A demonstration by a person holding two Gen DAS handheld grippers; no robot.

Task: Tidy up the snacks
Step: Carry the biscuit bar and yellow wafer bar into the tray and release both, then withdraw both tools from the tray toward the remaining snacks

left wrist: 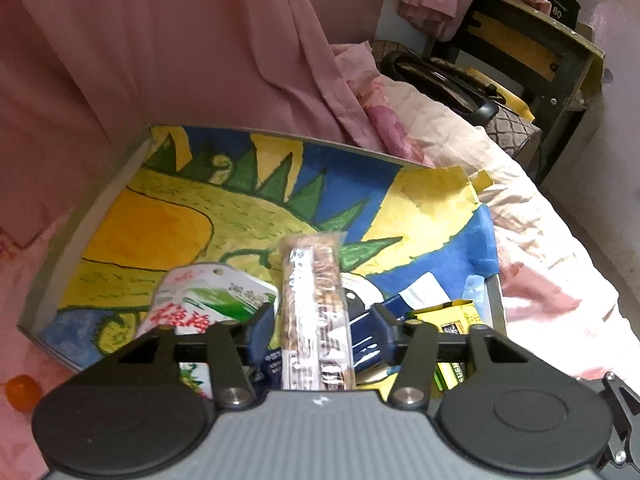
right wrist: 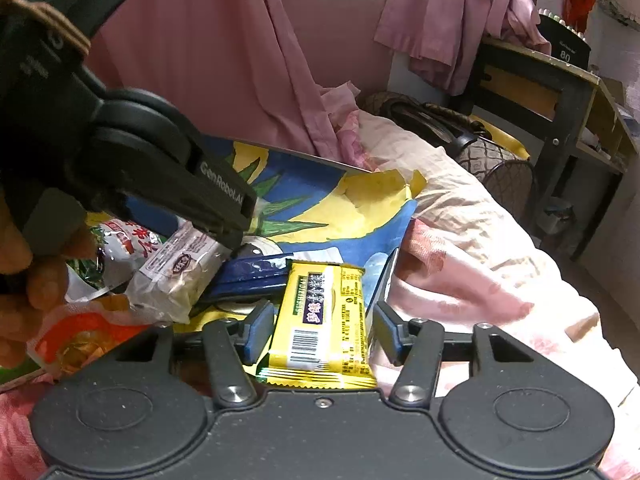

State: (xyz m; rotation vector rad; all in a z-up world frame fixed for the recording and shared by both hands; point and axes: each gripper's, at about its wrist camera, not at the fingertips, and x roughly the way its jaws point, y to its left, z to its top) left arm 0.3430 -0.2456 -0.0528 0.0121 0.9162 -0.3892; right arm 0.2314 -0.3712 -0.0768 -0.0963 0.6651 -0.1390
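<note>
The snacks lie bunched at the near right part of a shallow grey tray (left wrist: 86,216) whose floor is covered by a bright painted sheet (left wrist: 248,208) in yellow, green and blue. In the left wrist view a long clear-wrapped nut bar (left wrist: 314,312) runs near to far between the fingers of the left gripper (left wrist: 320,322); the jaws stand moderately wide and both blue pads sit clear of the wrapper, so the bar is not pinched. Just left of it lies a white and green pouch (left wrist: 208,300) with red characters, and to its right a dark blue packet (left wrist: 372,344), then a yellow packet (left wrist: 456,316) at the tray's right wall.

In the right wrist view that yellow packet (right wrist: 320,320) lies lengthwise between the fingers of the right gripper (right wrist: 320,330). Its jaws also stand moderately wide, with a gap on each side of the packet, gripping nothing. The dark blue packet (right wrist: 256,276) lies just beyond it on the left, partly under the nut bar (right wrist: 180,276). An orange and red packet (right wrist: 80,340) sits at the near left. The left gripper's black body (right wrist: 140,152) reaches in from the upper left, held by a hand (right wrist: 24,272).

The tray rests on a bed with a pink floral cover (right wrist: 480,280). Pink curtains (left wrist: 200,60) hang behind, and a patterned handbag (left wrist: 460,96) lies at the far right of the bed beside a dark wooden desk (right wrist: 540,92). A small orange ball (left wrist: 22,394) lies on the bed left of the tray.
</note>
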